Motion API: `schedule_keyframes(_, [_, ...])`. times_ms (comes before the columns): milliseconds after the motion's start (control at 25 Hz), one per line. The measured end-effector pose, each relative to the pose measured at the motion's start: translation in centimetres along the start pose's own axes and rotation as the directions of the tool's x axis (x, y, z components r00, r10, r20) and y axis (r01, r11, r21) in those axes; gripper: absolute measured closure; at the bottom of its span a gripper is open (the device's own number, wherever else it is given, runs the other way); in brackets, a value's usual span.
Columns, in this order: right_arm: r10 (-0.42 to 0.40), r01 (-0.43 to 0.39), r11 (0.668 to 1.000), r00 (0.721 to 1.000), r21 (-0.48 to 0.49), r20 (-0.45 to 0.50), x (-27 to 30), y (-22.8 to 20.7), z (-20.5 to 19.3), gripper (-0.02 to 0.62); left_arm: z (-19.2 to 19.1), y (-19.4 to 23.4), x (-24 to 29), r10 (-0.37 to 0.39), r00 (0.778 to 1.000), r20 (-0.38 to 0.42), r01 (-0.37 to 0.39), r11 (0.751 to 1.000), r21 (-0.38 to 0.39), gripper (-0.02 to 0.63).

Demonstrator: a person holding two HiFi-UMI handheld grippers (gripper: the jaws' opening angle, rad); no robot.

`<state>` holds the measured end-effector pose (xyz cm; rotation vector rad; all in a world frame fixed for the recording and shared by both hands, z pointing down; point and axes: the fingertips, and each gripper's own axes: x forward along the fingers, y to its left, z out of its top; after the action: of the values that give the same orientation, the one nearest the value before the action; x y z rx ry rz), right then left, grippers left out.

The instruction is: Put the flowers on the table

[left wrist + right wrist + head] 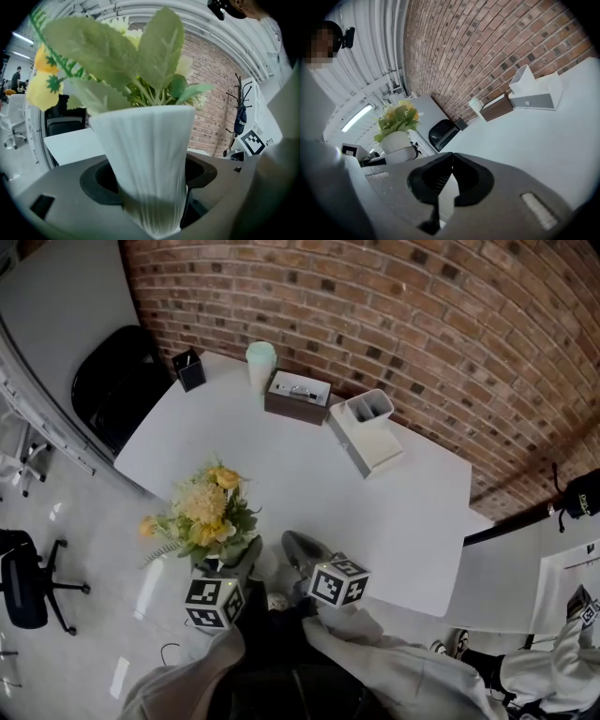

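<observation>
Yellow and cream flowers (208,510) with green leaves stand in a white ribbed vase (147,159). My left gripper (225,563) is shut on the vase's lower part and holds it upright in the air, at the near left edge of the white table (375,512). In the head view the leaves hide most of the vase. My right gripper (298,549) is just to the right of it, over the table's near edge, shut with nothing between its jaws. The right gripper view shows the flowers (397,119) to its left and the table (534,136) ahead.
At the table's far side stand a black pen holder (188,369), a mint cup (262,364), a brown tissue box (297,397) and a white file holder (367,432), before a brick wall. A black chair (117,385) is far left, an office chair (28,582) on the floor left.
</observation>
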<state>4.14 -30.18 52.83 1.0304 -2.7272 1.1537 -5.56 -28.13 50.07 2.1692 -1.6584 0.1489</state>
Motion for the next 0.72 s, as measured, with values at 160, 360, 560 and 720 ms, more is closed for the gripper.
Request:
schedule_keyframes(160, [-0.038,0.038,0.999,0.999,0.013,0.027,-0.1,-0.8,0.9,0.595,0.6,-0.8,1.0,-0.034,0.999,-0.001,0.034,0.999,0.002,0.233])
schedule_keyframes(360, [-0.063,0.063,0.998,0.996,-0.012,0.060,0.8,-1.6,2.3,0.595,1.4,0.0,3.0,-0.061,0.998,0.002,0.061,0.998,0.019,0.233])
schedule_keyframes(560, [-0.071,0.076,0.996,0.993,-0.055,0.089,4.2,-1.6,4.5,0.595,3.2,3.1,5.4,-0.070,0.998,0.000,0.070,0.996,0.054,0.233])
schedule_keyframes(720, [-0.076,0.081,0.995,0.994,-0.056,0.080,8.3,-1.1,5.9,0.595,5.5,6.7,7.5,-0.076,0.997,-0.010,0.077,0.994,0.076,0.233])
